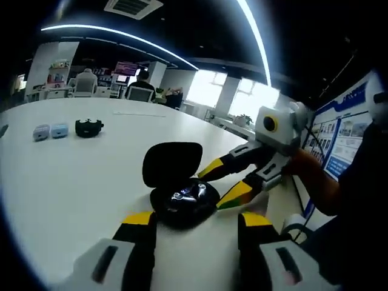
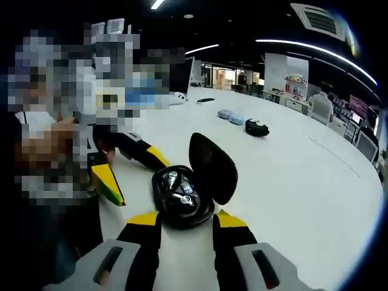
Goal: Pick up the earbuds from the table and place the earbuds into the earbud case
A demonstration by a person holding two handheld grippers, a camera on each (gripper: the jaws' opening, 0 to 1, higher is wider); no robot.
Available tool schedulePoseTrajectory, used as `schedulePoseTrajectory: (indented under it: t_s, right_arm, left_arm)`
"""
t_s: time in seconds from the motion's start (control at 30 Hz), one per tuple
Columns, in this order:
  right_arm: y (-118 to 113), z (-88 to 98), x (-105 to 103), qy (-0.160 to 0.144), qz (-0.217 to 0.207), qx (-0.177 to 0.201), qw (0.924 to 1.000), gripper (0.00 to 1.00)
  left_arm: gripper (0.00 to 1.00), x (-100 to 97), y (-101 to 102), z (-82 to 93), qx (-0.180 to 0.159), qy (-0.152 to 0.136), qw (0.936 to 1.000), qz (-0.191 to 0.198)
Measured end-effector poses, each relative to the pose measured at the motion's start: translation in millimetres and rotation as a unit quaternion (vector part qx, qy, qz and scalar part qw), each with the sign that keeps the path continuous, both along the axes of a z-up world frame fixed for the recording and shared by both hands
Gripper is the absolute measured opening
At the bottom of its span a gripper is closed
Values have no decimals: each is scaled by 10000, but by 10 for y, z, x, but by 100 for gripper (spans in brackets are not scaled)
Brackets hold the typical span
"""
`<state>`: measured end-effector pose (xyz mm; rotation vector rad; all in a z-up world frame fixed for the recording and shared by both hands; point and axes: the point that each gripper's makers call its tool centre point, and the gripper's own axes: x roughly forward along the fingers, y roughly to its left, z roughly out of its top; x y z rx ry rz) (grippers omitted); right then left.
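A black earbud case [image 1: 182, 206] lies on the white table [image 1: 79, 176] with its lid [image 1: 173, 162] standing open. Two shiny earbuds [image 2: 180, 189] sit in the wells of the case [image 2: 182, 200]. My left gripper [image 1: 197, 221] is open, with its yellow-tipped jaws on either side of the case's near end. My right gripper [image 2: 187, 221] is open too, and the case lies just ahead between its tips. In the left gripper view the right gripper [image 1: 210, 190] reaches in from the right, tips by the case's edge. In the right gripper view the left gripper [image 2: 142, 182] comes from the left.
Farther off on the table lie two small pale blue cases [image 1: 50, 131] and a black one [image 1: 89, 127]; these black [image 2: 257, 127] and pale [image 2: 231, 116] cases also appear in the right gripper view. A hand [image 1: 315, 176] holds the right gripper. Chairs and a seated person [image 1: 142, 82] are at the table's far side.
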<state>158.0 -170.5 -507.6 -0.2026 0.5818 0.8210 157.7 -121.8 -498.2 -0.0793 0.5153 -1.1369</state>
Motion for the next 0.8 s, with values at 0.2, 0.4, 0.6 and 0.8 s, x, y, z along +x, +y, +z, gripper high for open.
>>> schedulePoseTrajectory:
  t_s: [0.2,0.4,0.6,0.8]
  right_arm:
    - [-33,-31,13,-80,210,-302,9993,34]
    - [-86,38,14,-449,725,-1057,9907,54]
    - [25,158,185,-887,1386,-2011,9657,66]
    - [192,122,338,-801,1936,-2426,9472,72]
  left_arm:
    - [55,-24,-11,-2,-11,-23,10000,8]
    - [55,-26,1,-8,93,-140,9998,43]
    - [55,-40,24,-38,385,-384,9985,-18]
    - [55,-57,42,-64,621,-571,9963,-142]
